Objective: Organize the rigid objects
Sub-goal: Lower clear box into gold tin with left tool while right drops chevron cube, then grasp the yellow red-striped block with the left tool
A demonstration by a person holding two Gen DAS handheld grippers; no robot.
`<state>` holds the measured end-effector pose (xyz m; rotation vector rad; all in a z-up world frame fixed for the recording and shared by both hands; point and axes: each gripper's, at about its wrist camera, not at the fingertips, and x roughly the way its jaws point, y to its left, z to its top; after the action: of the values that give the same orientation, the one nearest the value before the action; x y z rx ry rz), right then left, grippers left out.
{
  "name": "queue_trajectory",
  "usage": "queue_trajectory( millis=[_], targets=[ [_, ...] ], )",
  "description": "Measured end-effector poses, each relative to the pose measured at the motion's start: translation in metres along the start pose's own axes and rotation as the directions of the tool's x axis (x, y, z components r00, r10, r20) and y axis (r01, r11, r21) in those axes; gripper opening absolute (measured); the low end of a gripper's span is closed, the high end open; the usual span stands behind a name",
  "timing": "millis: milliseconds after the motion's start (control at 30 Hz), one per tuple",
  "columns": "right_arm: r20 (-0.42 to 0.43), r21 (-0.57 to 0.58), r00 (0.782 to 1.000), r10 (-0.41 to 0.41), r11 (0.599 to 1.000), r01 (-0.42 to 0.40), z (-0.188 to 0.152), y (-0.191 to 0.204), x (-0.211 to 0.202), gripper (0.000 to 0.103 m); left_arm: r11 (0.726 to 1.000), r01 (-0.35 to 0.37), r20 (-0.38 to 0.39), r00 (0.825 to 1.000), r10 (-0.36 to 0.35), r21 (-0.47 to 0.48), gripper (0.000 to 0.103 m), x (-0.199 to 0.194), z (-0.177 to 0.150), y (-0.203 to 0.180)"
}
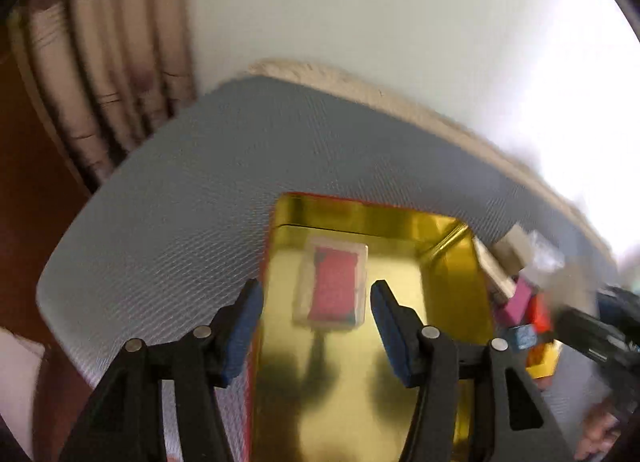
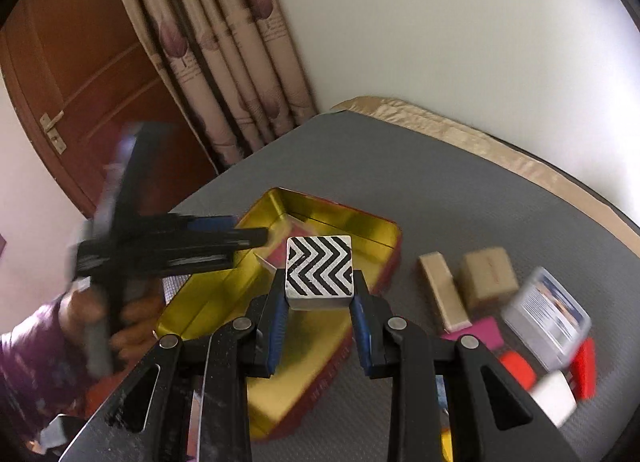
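1. Two grippers are working over one gold-lined tin point(image 2: 224, 298) with red outer walls, which is sitting open on a grey textured mat point(image 2: 440, 198).
2. The right gripper point(image 2: 320, 302) is clenching a block with black-and-white zigzag stripes point(image 2: 319, 267) between its blue pads, holding it above the tin's near half.
3. The left gripper point(image 1: 316, 318) is hanging released over the tin point(image 1: 360, 402), its jaws standing apart with nothing pressed between them; a clear case with a pink insert point(image 1: 334, 288) is lying on the tin floor beyond the fingertips.
4. Writing is showing on the tin's red side wall in the right wrist view, but it is too blurred to read; print on a clear box with a blue-and-white label point(image 2: 548, 318) is likewise unreadable.
5. Only the right wrist view is showing the loose pieces clearly: two tan blocks point(image 2: 486, 276), a magenta piece point(image 2: 486, 332), red pieces point(image 2: 518, 368) and a white block point(image 2: 554, 396), all lying on the mat right of the tin.
6. That view is also showing the left gripper point(image 2: 256, 238) from the side, a person's hand point(image 2: 132, 326) in a purple sleeve, a brown door point(image 2: 80, 82) and a patterned curtain point(image 2: 224, 62).
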<state>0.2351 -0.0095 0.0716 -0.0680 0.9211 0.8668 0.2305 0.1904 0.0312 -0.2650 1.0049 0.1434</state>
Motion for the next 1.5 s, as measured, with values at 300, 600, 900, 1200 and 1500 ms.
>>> queue_trajectory(
  millis=[300, 600, 900, 1200, 1500],
  targets=[
    [-0.106, -0.046, 0.993, -0.055, 0.998, 0.050, 0.016, 0.017, 0.076, 0.027, 0.996, -0.030, 0.067, 0.997, 0.036, -0.085, 0.060, -0.084, -0.068, 0.008],
    [-0.141, -0.004, 0.984, -0.111, 0.994, 0.111, 0.015, 0.019, 0.112, 0.044, 0.991, -0.003, 0.110, 0.994, 0.018, -0.133, 0.061, -0.105, -0.104, 0.013],
    [0.173, 0.127, 0.973, -0.155, 0.983, 0.134, -0.046, -0.010, -0.030, 0.085, 0.995, 0.052, 0.097, 0.993, -0.061, 0.089, 0.061, -0.103, -0.117, -0.040],
    [0.000, 0.055, 0.767, -0.641, 0.766, 0.640, -0.194, -0.129, -0.117, 0.089, 0.903, 0.266, -0.050, 0.963, -0.265, 0.336, 0.061, -0.091, -0.110, -0.160],
    [-0.021, 0.233, 0.799, -0.601, 0.774, 0.588, -0.244, -0.184, -0.143, 0.089, 0.934, 0.335, -0.217, 0.927, -0.305, 0.122, 0.061, -0.017, -0.064, -0.231]
  ],
)
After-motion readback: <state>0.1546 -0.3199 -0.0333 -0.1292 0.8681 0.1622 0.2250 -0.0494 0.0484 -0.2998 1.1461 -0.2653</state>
